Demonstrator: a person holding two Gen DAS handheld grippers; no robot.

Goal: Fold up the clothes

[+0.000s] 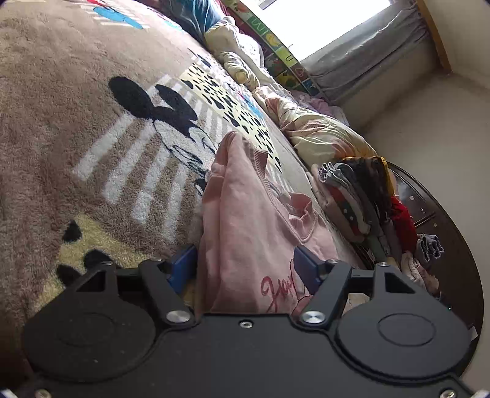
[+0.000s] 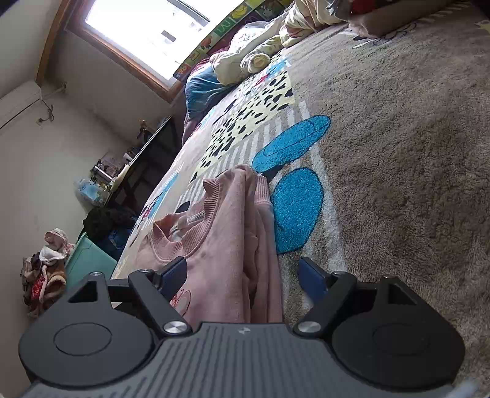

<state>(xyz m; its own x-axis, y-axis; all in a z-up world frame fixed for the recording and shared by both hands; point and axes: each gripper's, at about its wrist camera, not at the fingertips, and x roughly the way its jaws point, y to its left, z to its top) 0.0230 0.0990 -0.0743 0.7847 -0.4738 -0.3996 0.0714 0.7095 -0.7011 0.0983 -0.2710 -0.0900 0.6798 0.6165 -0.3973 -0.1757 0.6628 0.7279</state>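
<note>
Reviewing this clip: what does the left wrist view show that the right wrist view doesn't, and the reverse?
Only the left wrist view shows the black mouse-head print on the blanket, the red script lettering on the sweatshirt, and a stack of folded clothes at the bed's edge.

Only the right wrist view shows the two blue patches on the blanket, the neck label, a teal bin and a wall air conditioner.

Both show the pink sweatshirt between open blue fingers, the brown plush blanket and the bright window.
</note>
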